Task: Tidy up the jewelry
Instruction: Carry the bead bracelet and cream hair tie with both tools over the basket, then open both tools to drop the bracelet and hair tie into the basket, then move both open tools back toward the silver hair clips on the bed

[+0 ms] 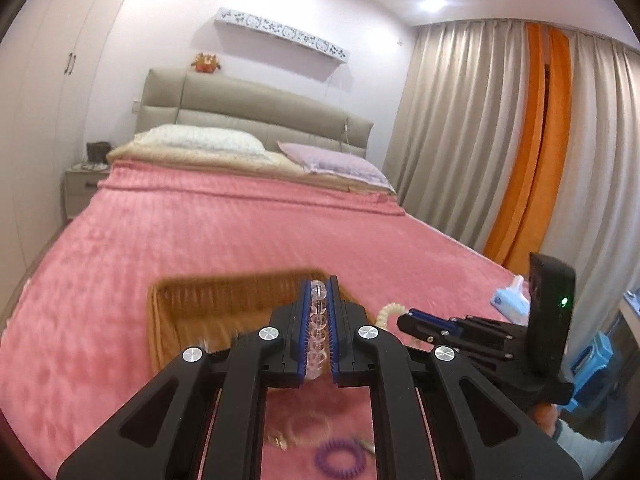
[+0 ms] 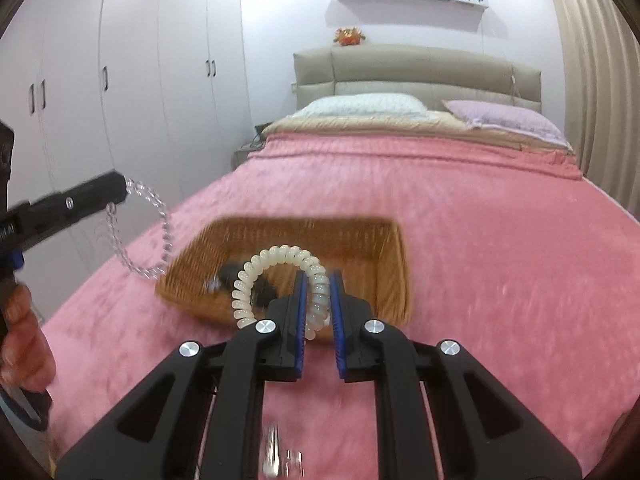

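Note:
My left gripper (image 1: 319, 292) is shut on a clear crystal bead bracelet (image 1: 317, 332), held above the near edge of a brown wicker basket (image 1: 188, 304) on the pink bed. In the right wrist view the same bracelet (image 2: 160, 224) hangs from the left gripper (image 2: 120, 190) to the left of the basket (image 2: 384, 252). My right gripper (image 2: 318, 284) is shut on a cream spiral coil bracelet (image 2: 276, 258) over the basket's near rim. It also shows in the left wrist view (image 1: 388, 312). Dark items (image 2: 240, 280) lie in the basket.
A purple spiral hair tie (image 1: 340, 458) and small metallic pieces (image 1: 280, 440) lie on the pink blanket (image 1: 200, 232) below the left gripper. A blue and white item (image 1: 508, 300) lies at the bed's right edge. Pillows (image 2: 360, 108) are at the far end.

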### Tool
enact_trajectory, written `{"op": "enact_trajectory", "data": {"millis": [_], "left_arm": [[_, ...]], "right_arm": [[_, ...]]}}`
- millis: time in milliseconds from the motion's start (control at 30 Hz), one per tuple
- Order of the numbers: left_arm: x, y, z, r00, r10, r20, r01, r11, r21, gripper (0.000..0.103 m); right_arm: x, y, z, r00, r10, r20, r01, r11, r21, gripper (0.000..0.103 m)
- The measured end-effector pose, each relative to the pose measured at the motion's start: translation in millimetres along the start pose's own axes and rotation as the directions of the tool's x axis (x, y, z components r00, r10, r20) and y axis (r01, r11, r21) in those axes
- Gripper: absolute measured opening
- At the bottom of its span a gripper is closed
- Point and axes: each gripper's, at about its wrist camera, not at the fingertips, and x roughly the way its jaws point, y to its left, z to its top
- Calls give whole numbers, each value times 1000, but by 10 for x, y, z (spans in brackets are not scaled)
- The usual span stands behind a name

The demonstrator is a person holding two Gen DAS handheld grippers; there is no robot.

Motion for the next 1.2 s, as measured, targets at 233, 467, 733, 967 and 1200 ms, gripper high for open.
{"op": "enact_trajectory", "data": {"millis": [233,467,733,967,1200], "left_arm": [[541,329,170,996,86,-14,-86,995,-41,6],[913,797,-11,990,101,-95,-114,984,-138,6],[1104,981,-227,976,123,-177,-153,974,-166,6],[1135,996,-276,971,134,-199,-168,972,-163,7],[885,899,-225,979,120,-164,-149,973,-179,38]], "right_arm": [[504,-82,402,998,-43,-39,44,998,37,10],[1225,-84,341,980,-57,-192,66,997,41,10],[1680,-80,141,945,-98,-313,110,994,19,10],[1709,-106,72,939,-91,-333,112,993,44,11],[1357,-160,90,952,-58,-300,83,994,71,32]]}}
